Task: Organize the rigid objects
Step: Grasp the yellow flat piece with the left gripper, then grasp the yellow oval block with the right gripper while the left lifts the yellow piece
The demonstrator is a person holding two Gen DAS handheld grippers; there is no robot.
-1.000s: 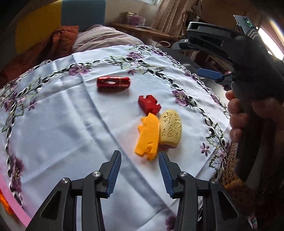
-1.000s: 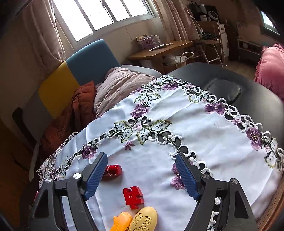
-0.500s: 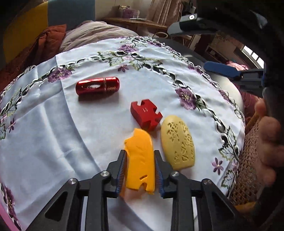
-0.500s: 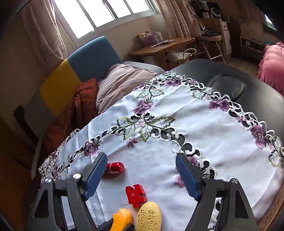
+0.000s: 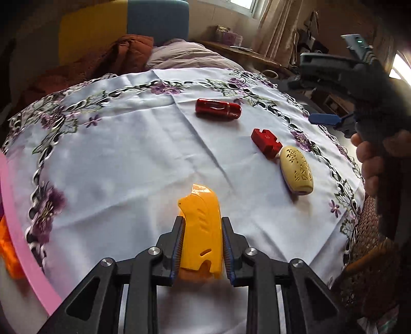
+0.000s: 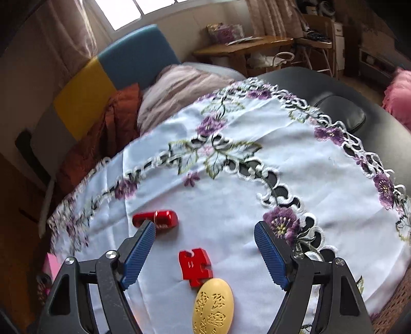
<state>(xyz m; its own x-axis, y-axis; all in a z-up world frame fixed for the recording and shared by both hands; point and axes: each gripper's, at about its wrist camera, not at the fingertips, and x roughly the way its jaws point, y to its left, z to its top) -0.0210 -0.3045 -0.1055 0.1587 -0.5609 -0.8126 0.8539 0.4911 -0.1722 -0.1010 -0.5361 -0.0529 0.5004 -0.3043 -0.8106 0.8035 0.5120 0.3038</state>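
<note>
A white tablecloth (image 5: 123, 159) with cut-out edging and embroidered purple flowers covers the table, and its lace border runs over a dark padded surface (image 6: 359, 108) at the far right corner. The left gripper (image 5: 201, 246) is clenched on the yellow-orange plastic piece (image 5: 201, 226), both blue-ribbed fingers pressed against its sides, above the cloth's near edge. The right gripper (image 6: 205, 253) stands wide apart, holding nothing, above the red puzzle-shaped block (image 6: 195, 266). That block lies touching or just beside the pale yellow perforated oval (image 6: 213, 307) toward the cloth's right edge, and the red metallic cylinder (image 5: 218, 109) lies on its side nearer the far edge. A pink rim (image 5: 23, 246) shows at the left edge. Behind the table are a yellow and blue padded backrest (image 6: 115, 74), rust and mauve bedding (image 6: 179, 84), a wooden desk (image 6: 244, 46) and curtained windows (image 6: 133, 10).
</note>
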